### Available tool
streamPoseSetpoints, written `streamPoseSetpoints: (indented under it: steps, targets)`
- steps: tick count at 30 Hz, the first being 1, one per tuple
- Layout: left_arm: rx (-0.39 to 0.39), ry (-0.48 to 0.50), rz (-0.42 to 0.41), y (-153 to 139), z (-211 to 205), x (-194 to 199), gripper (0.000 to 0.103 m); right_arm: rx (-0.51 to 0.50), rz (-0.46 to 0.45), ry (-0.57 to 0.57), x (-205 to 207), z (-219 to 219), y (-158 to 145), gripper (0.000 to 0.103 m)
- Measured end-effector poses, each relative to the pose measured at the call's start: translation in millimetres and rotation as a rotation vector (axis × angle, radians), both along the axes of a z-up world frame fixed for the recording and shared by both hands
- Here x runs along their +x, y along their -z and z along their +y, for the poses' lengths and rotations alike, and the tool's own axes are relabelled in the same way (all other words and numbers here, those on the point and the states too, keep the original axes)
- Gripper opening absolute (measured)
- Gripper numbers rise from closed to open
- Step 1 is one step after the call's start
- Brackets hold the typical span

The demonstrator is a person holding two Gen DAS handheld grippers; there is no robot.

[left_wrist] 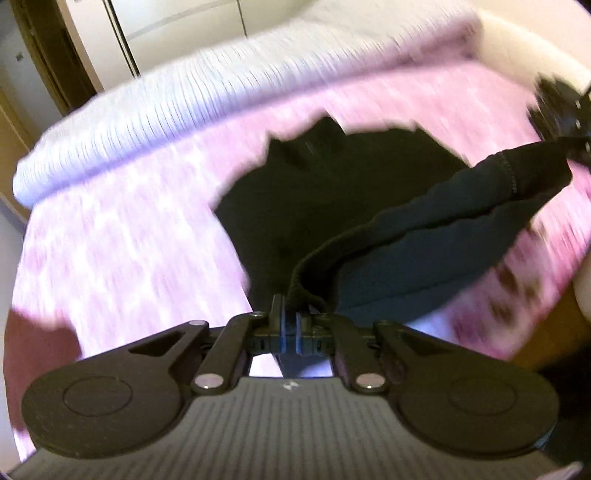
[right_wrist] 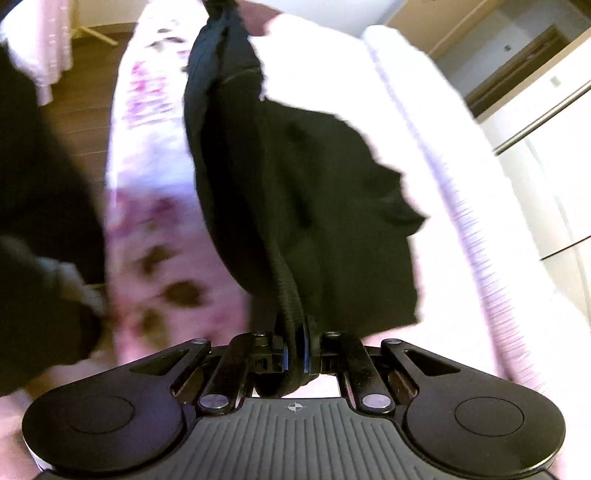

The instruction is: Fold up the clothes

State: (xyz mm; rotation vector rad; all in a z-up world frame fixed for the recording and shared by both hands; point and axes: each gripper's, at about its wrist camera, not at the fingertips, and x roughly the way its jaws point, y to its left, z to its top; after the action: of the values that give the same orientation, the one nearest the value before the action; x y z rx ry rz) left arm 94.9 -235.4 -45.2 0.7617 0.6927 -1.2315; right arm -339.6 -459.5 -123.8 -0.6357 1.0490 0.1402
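A black garment (left_wrist: 332, 206) hangs stretched between two handheld grippers above a bed (left_wrist: 122, 236) covered in a pink and white patterned sheet, the whole scene smeared by motion blur. Along the bed's far edge lies a white ribbed blanket (left_wrist: 155, 99), and beyond it stand pale cabinet doors (left_wrist: 177, 33).

On the left, the left gripper (left_wrist: 290, 325) tilts steeply down toward the bed. Its jaws are pressed together on a thick rolled hem of the black garment, which rises straight out from between them and runs off toward the right edge of the bed. The cloth's lower part sags in a dark heap over the middle of the bed, whether touching the sheet I cannot tell.

On the right, the right gripper (right_wrist: 295, 356) also points steeply down. Its jaws pinch the same ribbed hem (right_wrist: 286, 295), which loops up out of them; the rest of the garment (right_wrist: 295, 177) drapes ahead over the sheet (right_wrist: 147, 206). Dark wood floor (right_wrist: 85, 92) shows past the bed's left edge.
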Motion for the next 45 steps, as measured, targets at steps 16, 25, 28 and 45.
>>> streamPoseSetpoints:
  steps: [16,25,28,45]
  targets:
    - [0.078,-0.053,0.174,103.5,-235.3,218.7,0.000,0.194,0.237,0.239,228.8,-228.3,68.3,0.006]
    - [0.139,-0.145,0.447,179.4,-256.8,237.0,0.027,0.313,0.296,0.292,263.8,-271.7,121.3,0.006]
    - [0.163,-0.149,0.514,204.2,-265.4,232.8,0.036,0.361,0.293,0.354,255.0,-285.1,138.3,0.007]
    - [-0.042,-0.177,0.496,155.3,-241.6,245.7,0.008,0.522,0.076,0.519,246.8,-303.5,82.5,0.009]
